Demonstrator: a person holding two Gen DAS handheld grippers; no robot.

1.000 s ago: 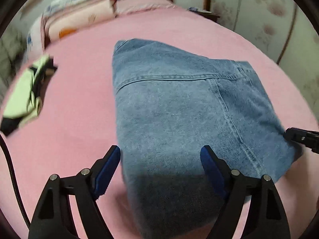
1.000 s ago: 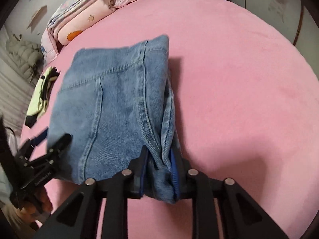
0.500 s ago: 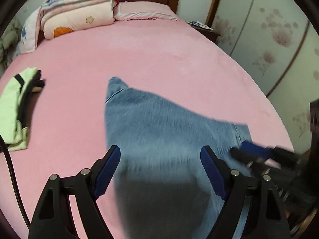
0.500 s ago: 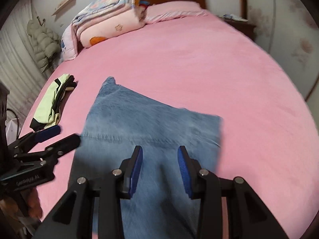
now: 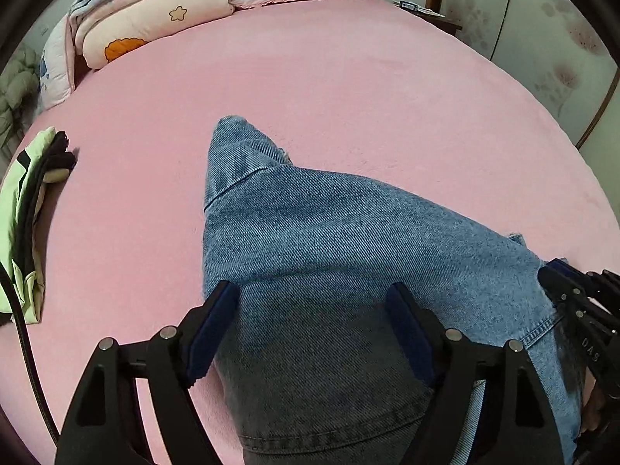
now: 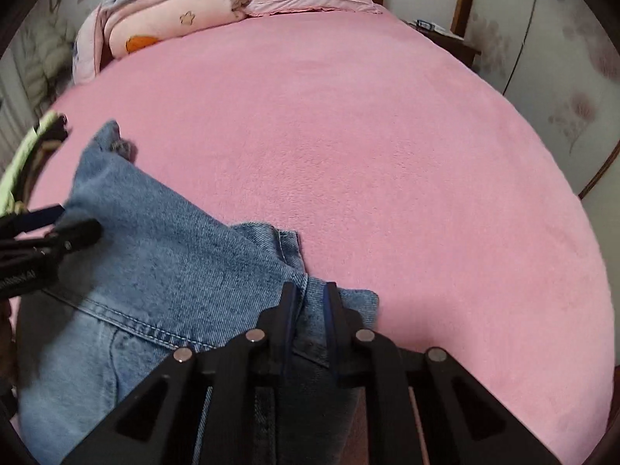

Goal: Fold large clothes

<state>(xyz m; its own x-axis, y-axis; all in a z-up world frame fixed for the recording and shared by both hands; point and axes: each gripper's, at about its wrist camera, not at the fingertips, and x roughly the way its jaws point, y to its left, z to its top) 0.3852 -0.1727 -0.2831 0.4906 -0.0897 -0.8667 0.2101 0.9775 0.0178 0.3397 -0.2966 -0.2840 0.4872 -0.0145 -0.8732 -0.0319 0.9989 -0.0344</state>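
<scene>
Item: folded jeans (image 5: 348,255), blue denim, lying at the near edge of the pink bed (image 5: 329,89).
Left gripper (image 5: 314,333): jaws wide, straddling the denim, pads not pressing it.
Right gripper (image 6: 310,310): jaws just closing, clamped on a denim edge.
Handling: likely heavy, limp, thick at seams; best gripped at hems and corners.
Obscured: near denim edge cut off; layers beneath hidden.

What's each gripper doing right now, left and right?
Left gripper: open, wide over the jeans, gripping nothing.
Right gripper: has just been closing, now shut on a fold at the jeans' edge.
</scene>
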